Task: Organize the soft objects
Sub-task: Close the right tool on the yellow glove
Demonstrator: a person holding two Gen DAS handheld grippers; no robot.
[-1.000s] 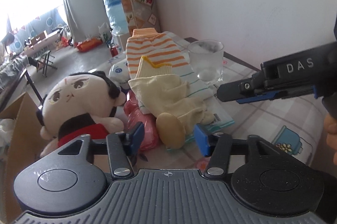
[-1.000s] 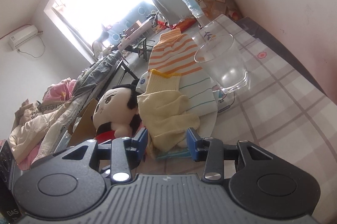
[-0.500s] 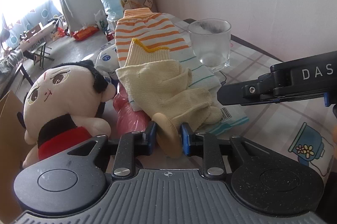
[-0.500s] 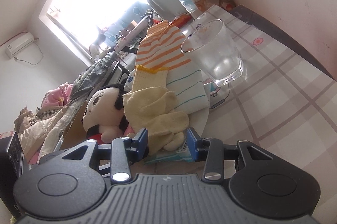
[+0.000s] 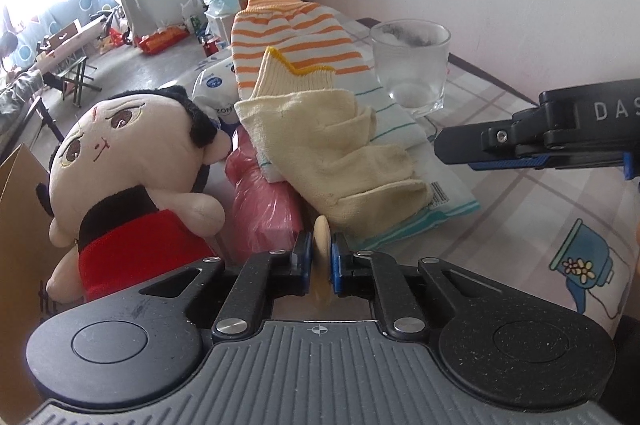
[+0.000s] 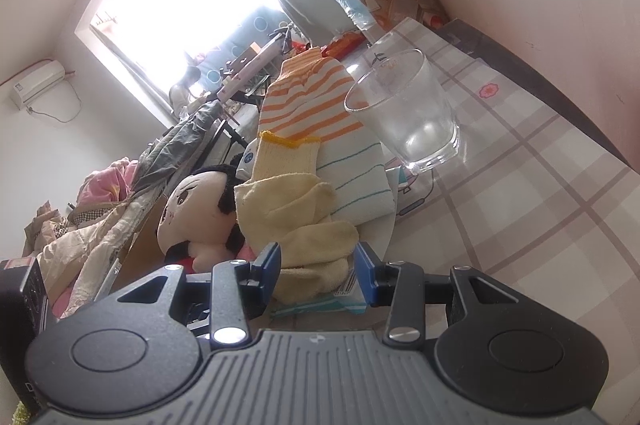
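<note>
Soft things crowd the worktop [image 5: 520, 225]: a plush doll [image 5: 132, 161], then a pale yellow glove [image 5: 336, 153] on striped cloths. The left gripper [image 5: 320, 261] has its fingers just closed on a tan round pad [image 5: 322, 237]. The right gripper [image 6: 316, 265] stands part open, fingers either side of the glove's tips without pressing.

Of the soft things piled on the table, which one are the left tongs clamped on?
The small tan pad, pinched edge-on between the left tongs. The yellow glove, striped cloth and doll lie free.
</note>
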